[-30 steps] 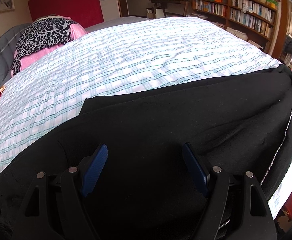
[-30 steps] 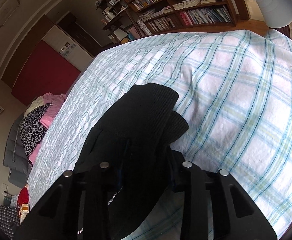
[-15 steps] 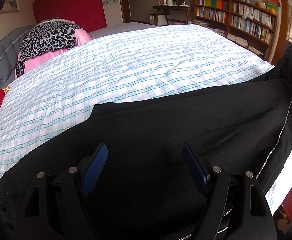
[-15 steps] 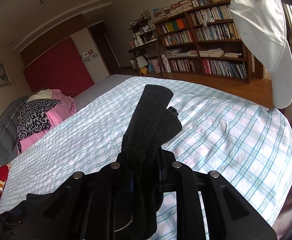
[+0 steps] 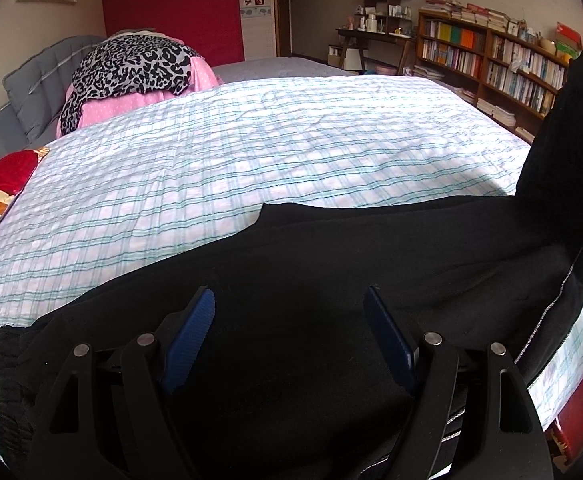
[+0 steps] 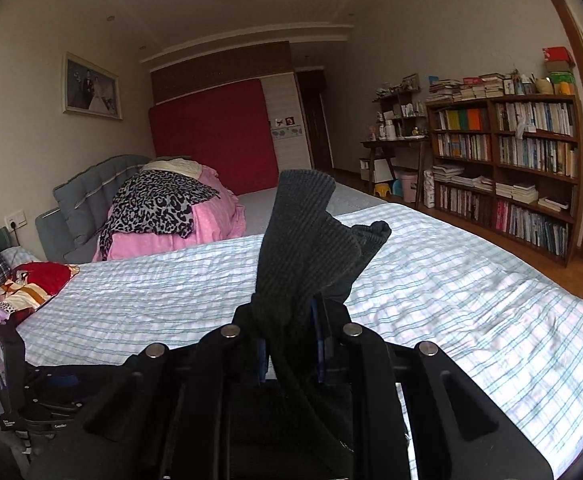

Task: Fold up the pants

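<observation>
Black pants [image 5: 331, 264] lie across the near edge of the plaid bed. My left gripper [image 5: 289, 300] is open just above them, its blue pads [image 5: 189, 332] wide apart with nothing between. At the right of the left wrist view one end of the pants [image 5: 563, 152] rises off the bed. My right gripper [image 6: 289, 320] is shut on that end, and the ribbed cuff [image 6: 299, 232] sticks up between its fingers, above the bed. The left gripper's body [image 6: 35, 396] shows low at the left of the right wrist view.
The bed has a white and teal plaid sheet [image 5: 251, 160]. A leopard-print and pink pile [image 5: 131, 76] sits at its head with a grey headboard [image 6: 87, 196]. Red and patterned pillows [image 6: 19, 288] lie left. Bookshelves [image 6: 523, 168] and a desk [image 6: 395, 152] stand right.
My right gripper has lifted and tipped up with the pants cuff held in it, raising that end off the bed. My left gripper has stayed open over the pants.
</observation>
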`<state>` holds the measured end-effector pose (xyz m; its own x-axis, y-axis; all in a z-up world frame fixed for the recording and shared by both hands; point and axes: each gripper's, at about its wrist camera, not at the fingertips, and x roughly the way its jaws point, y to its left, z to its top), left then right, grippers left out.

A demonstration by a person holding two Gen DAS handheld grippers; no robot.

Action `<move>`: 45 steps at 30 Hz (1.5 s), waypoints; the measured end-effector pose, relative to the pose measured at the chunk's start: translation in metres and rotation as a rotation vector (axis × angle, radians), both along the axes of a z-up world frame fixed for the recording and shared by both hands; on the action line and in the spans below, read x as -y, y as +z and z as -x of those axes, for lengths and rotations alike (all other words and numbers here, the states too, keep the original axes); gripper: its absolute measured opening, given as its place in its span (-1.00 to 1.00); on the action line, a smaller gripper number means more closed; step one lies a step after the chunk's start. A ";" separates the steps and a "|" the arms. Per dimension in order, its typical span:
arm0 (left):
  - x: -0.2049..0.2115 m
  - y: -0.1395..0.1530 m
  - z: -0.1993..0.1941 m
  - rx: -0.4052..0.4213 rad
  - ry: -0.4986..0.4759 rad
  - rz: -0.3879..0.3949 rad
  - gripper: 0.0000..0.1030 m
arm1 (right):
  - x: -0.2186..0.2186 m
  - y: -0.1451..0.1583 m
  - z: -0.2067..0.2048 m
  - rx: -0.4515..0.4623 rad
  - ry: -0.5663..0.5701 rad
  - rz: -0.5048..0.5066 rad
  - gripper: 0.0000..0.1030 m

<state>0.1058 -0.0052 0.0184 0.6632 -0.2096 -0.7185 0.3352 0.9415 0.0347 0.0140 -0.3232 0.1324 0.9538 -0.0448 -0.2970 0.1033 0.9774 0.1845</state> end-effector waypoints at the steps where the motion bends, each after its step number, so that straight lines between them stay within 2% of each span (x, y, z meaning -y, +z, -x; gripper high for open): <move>1: -0.005 0.000 0.001 0.002 0.013 0.001 0.50 | -0.016 0.001 -0.003 0.000 0.025 0.010 -0.67; 4: -0.022 0.001 0.003 0.014 0.059 0.007 0.50 | -0.059 -0.005 -0.011 -0.014 0.098 0.060 -0.67; 9: -0.048 0.003 0.007 0.024 0.109 0.025 0.50 | -0.127 -0.033 -0.022 -0.065 0.189 0.135 -0.67; 12: -0.060 0.003 0.009 0.023 0.129 0.034 0.50 | -0.167 -0.054 -0.026 -0.092 0.202 0.236 -0.67; 17: -0.071 0.001 0.011 0.015 0.147 0.053 0.50 | -0.219 -0.095 -0.026 -0.119 0.250 0.395 -0.67; 21: -0.072 -0.001 0.012 0.008 0.147 0.052 0.50 | -0.239 -0.123 -0.028 -0.171 0.305 0.461 -0.67; 24: -0.070 -0.002 0.011 0.005 0.151 0.051 0.50 | -0.241 -0.133 -0.032 -0.224 0.364 0.451 -0.63; 27: -0.067 -0.002 0.010 0.003 0.150 0.047 0.50 | -0.237 -0.137 -0.032 -0.248 0.432 0.393 -0.43; 29: -0.065 -0.001 0.011 0.005 0.148 0.045 0.50 | -0.231 -0.137 -0.032 -0.253 0.479 0.322 -0.14; 30: -0.064 0.000 0.011 0.006 0.145 0.044 0.50 | -0.228 -0.136 -0.031 -0.254 0.510 0.277 -0.10; 35: -0.060 0.005 0.012 0.017 0.140 0.041 0.50 | -0.216 -0.131 -0.031 -0.260 0.619 0.116 -0.09; 40: -0.056 0.014 0.016 0.030 0.130 0.055 0.50 | -0.209 -0.137 -0.039 -0.309 0.664 0.017 -0.09; 43: -0.043 0.021 0.019 0.030 0.079 0.081 0.50 | -0.204 -0.144 -0.044 -0.346 0.670 -0.057 -0.09; 45: -0.029 0.023 0.022 0.028 0.032 0.094 0.50 | -0.203 -0.148 -0.042 -0.348 0.666 -0.057 -0.09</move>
<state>0.0834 0.0236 0.0417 0.6904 -0.2535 -0.6775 0.3050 0.9513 -0.0451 0.0558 -0.1203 -0.0151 0.6241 0.5331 -0.5712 -0.4449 0.8434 0.3011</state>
